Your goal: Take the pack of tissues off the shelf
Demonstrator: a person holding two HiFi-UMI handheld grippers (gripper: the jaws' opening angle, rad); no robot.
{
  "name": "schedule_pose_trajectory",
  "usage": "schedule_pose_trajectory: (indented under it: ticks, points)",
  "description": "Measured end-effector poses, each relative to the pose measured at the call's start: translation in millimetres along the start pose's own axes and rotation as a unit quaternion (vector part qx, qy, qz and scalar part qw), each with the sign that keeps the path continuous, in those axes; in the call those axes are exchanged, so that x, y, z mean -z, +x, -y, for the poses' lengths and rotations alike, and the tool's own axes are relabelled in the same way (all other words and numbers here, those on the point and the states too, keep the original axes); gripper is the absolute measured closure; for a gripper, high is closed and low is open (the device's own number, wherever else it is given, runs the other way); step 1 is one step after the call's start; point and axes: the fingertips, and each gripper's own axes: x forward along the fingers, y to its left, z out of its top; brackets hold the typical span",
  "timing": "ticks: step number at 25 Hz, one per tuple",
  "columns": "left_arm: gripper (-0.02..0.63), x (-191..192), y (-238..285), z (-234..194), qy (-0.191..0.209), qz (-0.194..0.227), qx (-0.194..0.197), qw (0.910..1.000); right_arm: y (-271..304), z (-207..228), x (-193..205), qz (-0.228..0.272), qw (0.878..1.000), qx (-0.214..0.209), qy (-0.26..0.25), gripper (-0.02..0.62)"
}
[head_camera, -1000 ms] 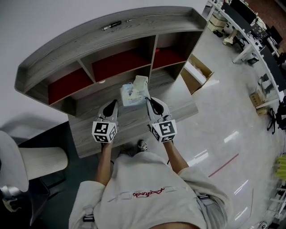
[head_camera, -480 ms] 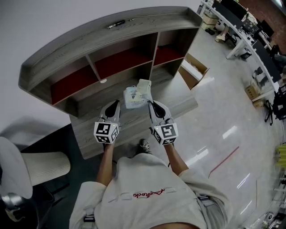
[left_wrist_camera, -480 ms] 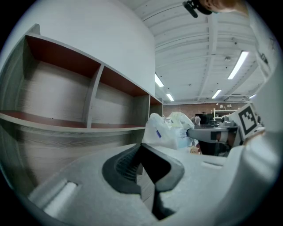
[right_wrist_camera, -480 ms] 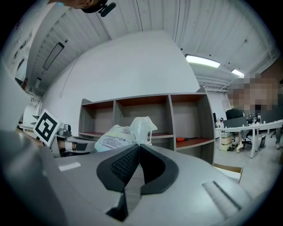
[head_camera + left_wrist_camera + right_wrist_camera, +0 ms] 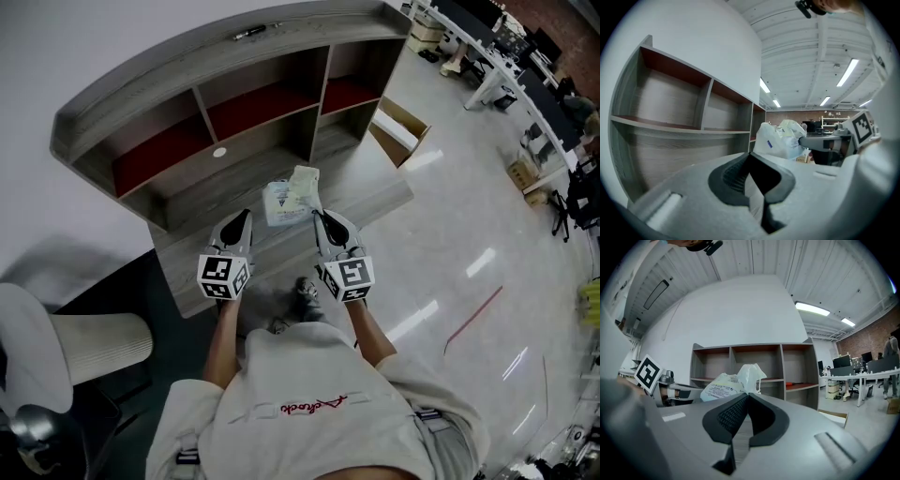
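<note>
Grey wood-grain shelf unit with red-lined bays behind. Crinkly white plastic pack of tissues pinched by right gripper, print unreadable. Left gripper pressed together, empty.

Bright, even light from ceiling strips; glare streaks the floor. Fisheye bends edges; the near left gripper looks soft.

A cardboard box sits open on the glossy floor.
</note>
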Motion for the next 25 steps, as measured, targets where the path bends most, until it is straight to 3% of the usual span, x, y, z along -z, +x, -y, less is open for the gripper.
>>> schedule_pose_trajectory:
  ticks: [12,25]
  points:
    - [0.607,14.1,-38.7,41.0,0.0,0.001,0.027,0.9996,-57.5,-22.4,7.8,-0.002,1.0,0.018,-0.001,0.584]
    - [0.607,18.5,-59.1,48.4,-0.001,0.006,0.021,0.9998,-74.1,-33.0,11.2,0.001,1.0,0.02,0.001,0.584]
